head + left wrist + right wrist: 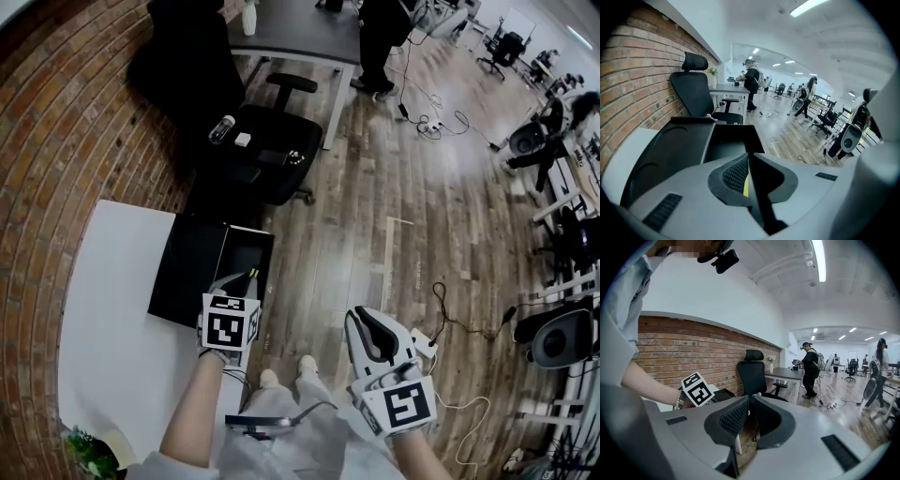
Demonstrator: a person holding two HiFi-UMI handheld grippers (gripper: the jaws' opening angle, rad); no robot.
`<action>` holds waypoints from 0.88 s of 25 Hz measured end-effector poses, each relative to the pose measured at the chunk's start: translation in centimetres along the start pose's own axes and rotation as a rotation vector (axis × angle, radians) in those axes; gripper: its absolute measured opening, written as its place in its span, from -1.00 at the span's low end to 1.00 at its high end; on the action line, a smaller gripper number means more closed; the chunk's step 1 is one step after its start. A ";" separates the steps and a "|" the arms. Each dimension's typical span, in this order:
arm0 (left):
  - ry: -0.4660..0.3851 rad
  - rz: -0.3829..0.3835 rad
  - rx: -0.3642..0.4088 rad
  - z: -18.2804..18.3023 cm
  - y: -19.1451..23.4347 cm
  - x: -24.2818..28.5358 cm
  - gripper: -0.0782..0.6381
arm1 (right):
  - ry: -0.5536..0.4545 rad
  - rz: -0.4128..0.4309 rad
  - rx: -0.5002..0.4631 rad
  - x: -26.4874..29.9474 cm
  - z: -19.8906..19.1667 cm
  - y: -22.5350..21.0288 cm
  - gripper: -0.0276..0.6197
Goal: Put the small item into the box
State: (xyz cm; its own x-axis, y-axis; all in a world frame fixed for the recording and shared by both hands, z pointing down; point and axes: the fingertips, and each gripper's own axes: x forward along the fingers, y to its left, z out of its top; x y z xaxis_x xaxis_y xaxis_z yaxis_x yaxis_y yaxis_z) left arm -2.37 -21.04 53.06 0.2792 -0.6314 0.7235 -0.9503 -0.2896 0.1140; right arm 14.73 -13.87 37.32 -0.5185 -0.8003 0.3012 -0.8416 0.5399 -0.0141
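A black box (192, 267) lies open on the white table (112, 328), its lid flat to the left and its empty compartment (246, 255) on the right. My left gripper (242, 279) hovers at the compartment's near edge, shut on a small thin yellow item (746, 180). In the left gripper view the open box (724, 143) sits just beyond the jaws. My right gripper (362, 326) hangs off the table over the wooden floor, shut, with nothing in it. The right gripper view shows its jaws (750, 401) together, and the left gripper's marker cube (697, 389) to the left.
A black office chair (272, 141) with a bottle (221, 129) and small objects on its seat stands behind the table. Beyond it are a grey desk (300, 28) and a standing person (380, 37). Cables (441, 309) trail over the floor; a plant (89, 452) sits at the table's near corner.
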 end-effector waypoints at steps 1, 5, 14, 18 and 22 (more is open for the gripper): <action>-0.030 0.000 0.006 0.6 0.0 -0.7 -0.66 | -0.005 0.010 -0.007 0.3 0.4 0.2 -0.71; -0.140 0.000 0.049 2.5 -0.5 -4.4 -0.70 | -0.033 0.051 -0.030 0.9 2.0 1.5 -0.71; -0.397 0.065 0.154 6.4 -1.4 -15.2 -0.72 | -0.090 0.185 -0.087 1.7 4.7 5.1 -0.71; -0.498 0.091 0.186 7.8 -1.9 -19.7 -0.73 | -0.117 0.237 -0.105 2.2 5.9 6.8 -0.71; -0.566 0.124 0.181 8.3 -2.0 -23.3 -0.73 | -0.122 0.289 -0.122 2.5 6.4 8.2 -0.71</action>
State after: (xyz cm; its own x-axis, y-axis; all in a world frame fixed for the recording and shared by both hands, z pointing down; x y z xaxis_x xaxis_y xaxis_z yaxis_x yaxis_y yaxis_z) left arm -5.85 -11.75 30.29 0.2450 -0.9384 0.2435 -0.9557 -0.2760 -0.1020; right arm 5.56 -13.16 31.85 -0.7535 -0.6309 0.1847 -0.6367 0.7704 0.0341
